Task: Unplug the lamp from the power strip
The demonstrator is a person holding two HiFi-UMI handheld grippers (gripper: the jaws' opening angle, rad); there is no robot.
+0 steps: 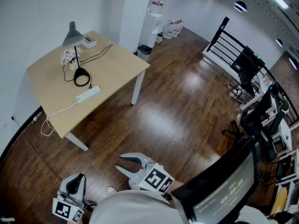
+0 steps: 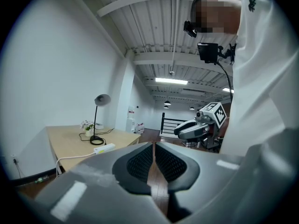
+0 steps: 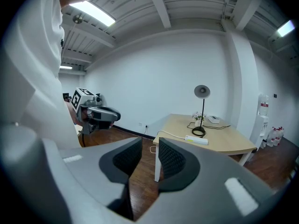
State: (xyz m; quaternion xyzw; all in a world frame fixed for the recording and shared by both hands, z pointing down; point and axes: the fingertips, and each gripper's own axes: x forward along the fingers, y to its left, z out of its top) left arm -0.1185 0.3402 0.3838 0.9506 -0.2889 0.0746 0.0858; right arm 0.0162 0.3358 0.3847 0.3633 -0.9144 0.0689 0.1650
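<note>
Walls: plain white.
Floor: dark, glossy wood boards.
Table: pale wood top, white legs, standing near the room's corner.
Water dispenser: white, upright beside a white pillar.
Railing: black bars, far side.
Ceiling: white beams, with lit strip lights.

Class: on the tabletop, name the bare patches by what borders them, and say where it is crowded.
The widest bare patch of the table lies between the black cord and the right corner in the head view. A narrower one runs along the left edge, beside the lamp. Crowded: the middle, where lamp, flowers, white box and power strip cluster.
</note>
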